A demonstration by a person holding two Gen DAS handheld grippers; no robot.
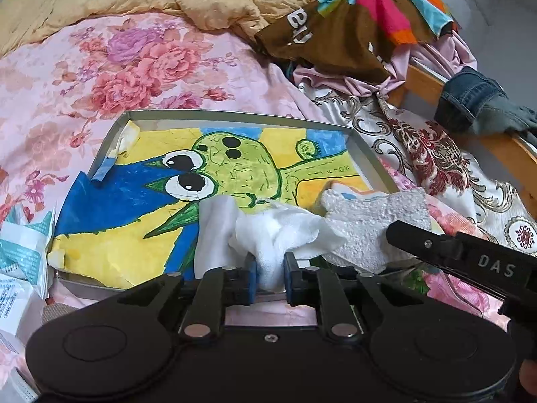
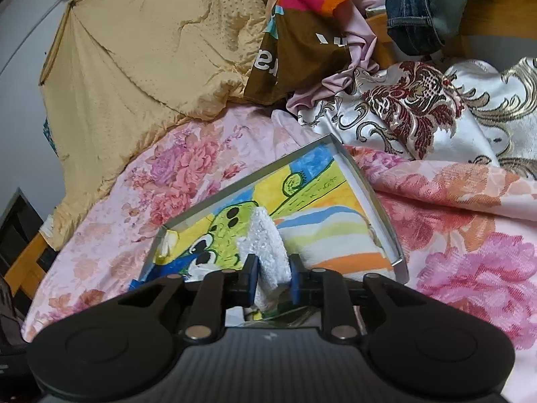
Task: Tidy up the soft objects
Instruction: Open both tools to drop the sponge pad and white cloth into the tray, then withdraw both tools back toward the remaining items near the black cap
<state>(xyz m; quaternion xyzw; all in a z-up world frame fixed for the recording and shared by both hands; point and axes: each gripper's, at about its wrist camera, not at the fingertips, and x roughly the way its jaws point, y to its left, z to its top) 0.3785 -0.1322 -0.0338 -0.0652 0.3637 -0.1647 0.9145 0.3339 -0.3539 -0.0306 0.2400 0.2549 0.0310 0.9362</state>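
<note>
A: Holding a white tissue [image 1: 268,235] between its pads, the left gripper [image 1: 270,275] sits over the tray [image 1: 235,114]; the right gripper [image 2: 272,277] pinches the white towel [image 2: 268,245].

B: Slack grips could let either slip off. Farther back, the clothes pile [image 1: 352,27] crowds the bed.

Tray [image 1: 364,149] on bedsheet [image 1: 67,77], tissue [image 1: 268,231] left of towel [image 1: 376,225], both seemingly inside tray

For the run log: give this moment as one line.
left gripper: white tissue between pads | right gripper: white towel between pads | both over tray
</note>
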